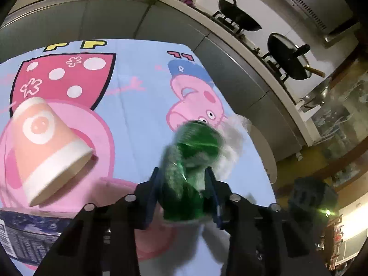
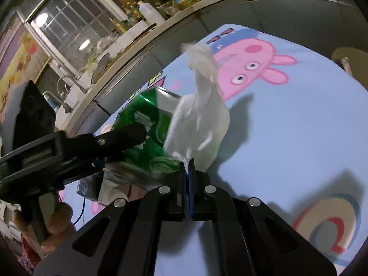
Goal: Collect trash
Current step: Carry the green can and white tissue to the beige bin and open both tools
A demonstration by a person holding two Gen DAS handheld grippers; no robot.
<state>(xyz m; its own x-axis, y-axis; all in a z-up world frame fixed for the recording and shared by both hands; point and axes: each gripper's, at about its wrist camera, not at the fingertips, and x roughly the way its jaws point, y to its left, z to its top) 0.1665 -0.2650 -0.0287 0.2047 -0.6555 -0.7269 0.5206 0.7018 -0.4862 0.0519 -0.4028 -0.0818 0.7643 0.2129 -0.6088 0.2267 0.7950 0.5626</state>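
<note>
Mid-collection, by the look of it. Left claw [image 1: 184, 184] clamped around crushed green metal can [image 1: 193, 161], lifted above cartoon-printed blue worktop [image 1: 138, 105]. Right claw [image 2: 187, 172] pinched fully closed on crumpled white tissue [image 2: 200, 119], also aloft. Still left: pink paper cup [image 1: 48, 147] lying tipped on worktop. No bin visible.

Each matte black plastic claw, the left claw [image 1: 184, 184] and the right claw [image 2: 188, 168], has angular slotted arms, round silver screws and blue finger pads [image 1: 150, 197]. A red patterned sleeve [image 2: 28, 256] shows.
</note>
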